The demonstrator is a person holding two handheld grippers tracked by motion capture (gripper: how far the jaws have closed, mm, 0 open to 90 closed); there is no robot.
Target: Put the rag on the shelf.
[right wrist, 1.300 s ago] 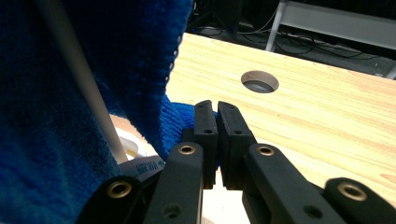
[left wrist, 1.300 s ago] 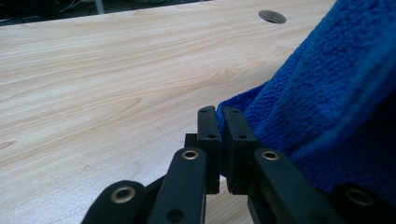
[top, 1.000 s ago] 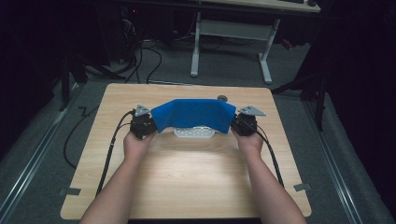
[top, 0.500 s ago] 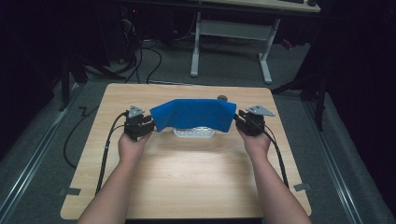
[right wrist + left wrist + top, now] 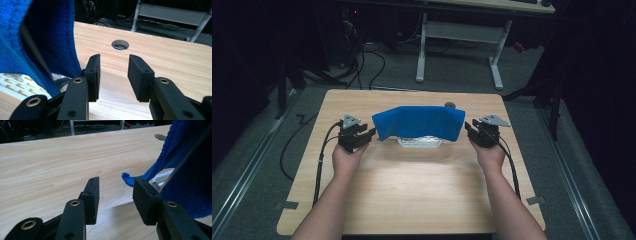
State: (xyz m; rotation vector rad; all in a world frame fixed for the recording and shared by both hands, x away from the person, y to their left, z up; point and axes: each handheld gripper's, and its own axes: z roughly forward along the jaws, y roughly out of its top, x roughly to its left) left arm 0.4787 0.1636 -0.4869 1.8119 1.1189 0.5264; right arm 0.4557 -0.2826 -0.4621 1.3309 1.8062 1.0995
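Note:
A blue cloth (image 5: 418,122) hangs draped over a thin bar above a white perforated base (image 5: 419,143) at the middle of the wooden table (image 5: 412,190). My left gripper (image 5: 370,134) sits just off the cloth's left end, open and holding nothing. My right gripper (image 5: 468,129) sits just off its right end, also open and holding nothing. In the left gripper view the jaws (image 5: 115,187) are spread over bare wood, with the cloth (image 5: 185,170) hanging at the right. In the right gripper view the jaws (image 5: 113,61) are spread, with the cloth (image 5: 37,37) and white base (image 5: 15,86) at the left.
A round cable hole (image 5: 120,44) is cut in the table behind the cloth's right end. Beyond the far edge stand a white desk frame (image 5: 459,37) and cables on the floor (image 5: 362,60). Bare wood stretches between my forearms.
Both hands have moved outward, away from the cloth's ends. The cloth stays draped in place.

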